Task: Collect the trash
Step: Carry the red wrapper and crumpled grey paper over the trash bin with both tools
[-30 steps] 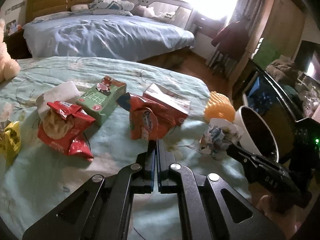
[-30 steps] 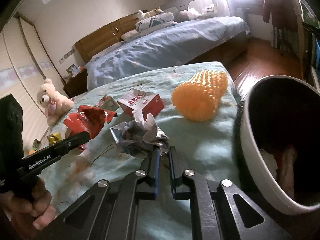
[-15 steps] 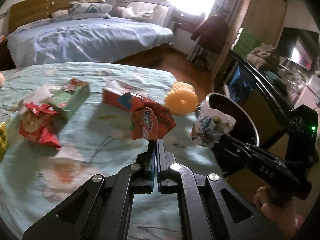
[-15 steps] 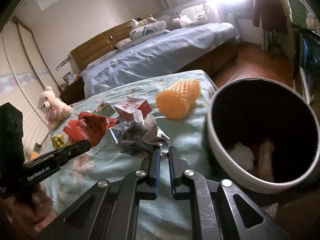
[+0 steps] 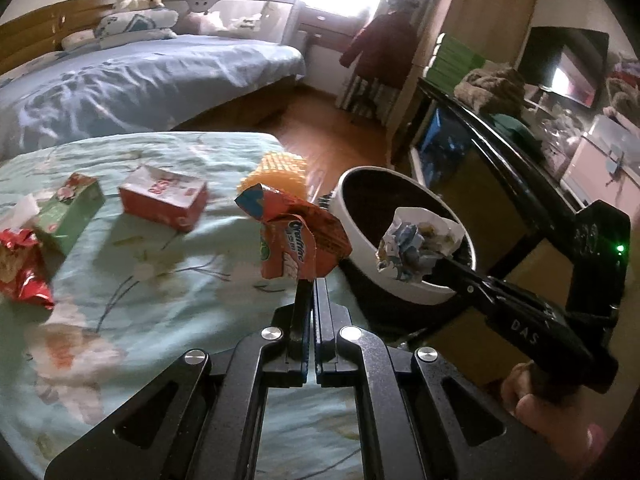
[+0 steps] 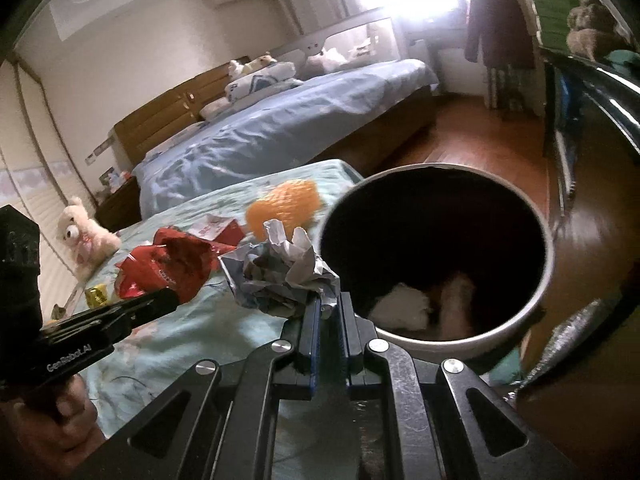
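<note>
Both tools are swinging away from the bed toward the bin, each carrying its load with it: a second ago the crumpled paper ball was hanging over the bedspread, and now it is riding just beside the near rim of the white bin, with the dark opening filling the space ahead and to the right of the right tool. That tool is staying clamped on the ball's lower edge, its jaws nearly together. The left tool is likewise pinching the bottom of the orange snack wrapper, which is lifting clear of the bed and drifting closer to the bin's left side; the bin is sitting just ahead and to the right of it. Some pale scraps are already lying at the bottom of the bin. Behind and to the left of the left tool, a red carton, a green carton, a red crinkled wrapper and an orange mesh sleeve are waiting on the bed. Judging by this, the paper ball is close to being dropped, the wrapper following, and several pieces are remaining to collect.
</note>
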`<control>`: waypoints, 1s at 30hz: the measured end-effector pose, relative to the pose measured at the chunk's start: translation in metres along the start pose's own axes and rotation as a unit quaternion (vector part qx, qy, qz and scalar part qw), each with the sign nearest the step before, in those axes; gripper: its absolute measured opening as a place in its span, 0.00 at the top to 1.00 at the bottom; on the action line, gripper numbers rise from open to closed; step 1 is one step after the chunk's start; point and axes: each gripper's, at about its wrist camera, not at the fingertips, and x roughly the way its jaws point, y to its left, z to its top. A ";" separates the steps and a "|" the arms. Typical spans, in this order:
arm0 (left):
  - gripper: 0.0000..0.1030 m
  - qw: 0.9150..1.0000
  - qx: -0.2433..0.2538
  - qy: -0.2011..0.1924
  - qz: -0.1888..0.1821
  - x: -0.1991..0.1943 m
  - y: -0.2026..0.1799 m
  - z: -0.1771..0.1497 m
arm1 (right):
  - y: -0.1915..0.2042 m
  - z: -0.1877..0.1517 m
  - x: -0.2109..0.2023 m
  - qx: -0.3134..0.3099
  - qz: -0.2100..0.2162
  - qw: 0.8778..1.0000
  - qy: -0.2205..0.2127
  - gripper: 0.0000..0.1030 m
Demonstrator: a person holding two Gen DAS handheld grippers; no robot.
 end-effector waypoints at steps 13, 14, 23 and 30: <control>0.99 0.999 0.028 0.018 -0.023 0.021 -0.032 0.007 | -0.034 0.001 -0.009 0.023 -0.049 0.998 -0.014 0.92; 0.99 0.999 0.030 0.020 -0.025 0.022 -0.034 0.008 | -0.036 0.001 -0.010 0.024 -0.052 0.998 -0.014 0.92; 0.99 0.998 0.048 0.025 -0.037 0.035 -0.051 0.021 | -0.048 0.004 -0.008 0.021 -0.081 0.996 -0.015 0.92; 0.99 0.997 0.061 0.031 -0.044 0.045 -0.067 0.027 | -0.057 0.010 -0.004 0.018 -0.096 0.995 -0.014 0.92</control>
